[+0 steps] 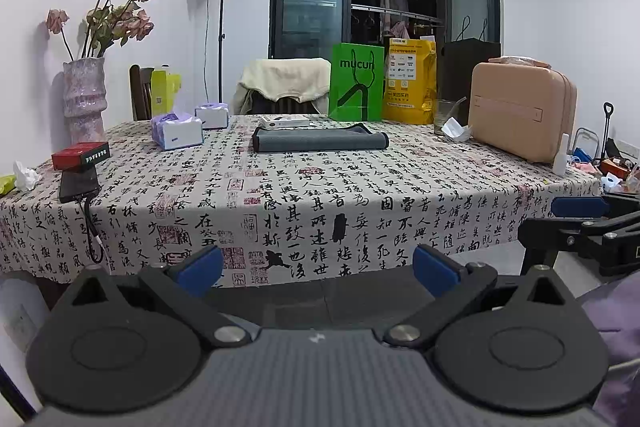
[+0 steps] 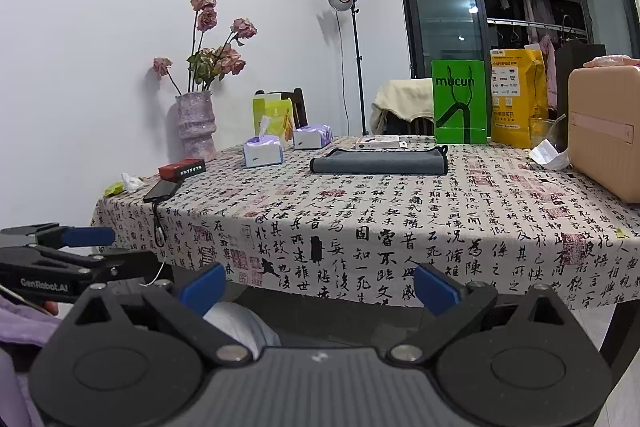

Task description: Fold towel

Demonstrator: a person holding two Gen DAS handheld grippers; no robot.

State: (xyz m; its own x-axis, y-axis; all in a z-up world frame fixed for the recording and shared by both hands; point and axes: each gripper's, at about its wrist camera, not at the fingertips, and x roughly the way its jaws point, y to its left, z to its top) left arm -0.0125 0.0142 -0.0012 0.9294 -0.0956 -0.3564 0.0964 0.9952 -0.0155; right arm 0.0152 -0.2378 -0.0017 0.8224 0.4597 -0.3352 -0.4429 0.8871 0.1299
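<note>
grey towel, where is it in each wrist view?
Left wrist: grey towel at centre, far side of the table, in front of the green bag.
Right wrist: grey towel right of centre, left of the green bag.
Shared landmark: the green bag.

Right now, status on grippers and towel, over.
Left gripper open, empty. Right gripper open, empty. Grey towel flat mid-table, untouched. White box lies just behind the towel.

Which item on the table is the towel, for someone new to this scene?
Find the table draped in a calligraphy-print cloth, then look toward its far side, centre. The towel lies flat there, just in front of a slim white box and left of the green bag. It is the only dark grey, soft, low rectangle.
</note>
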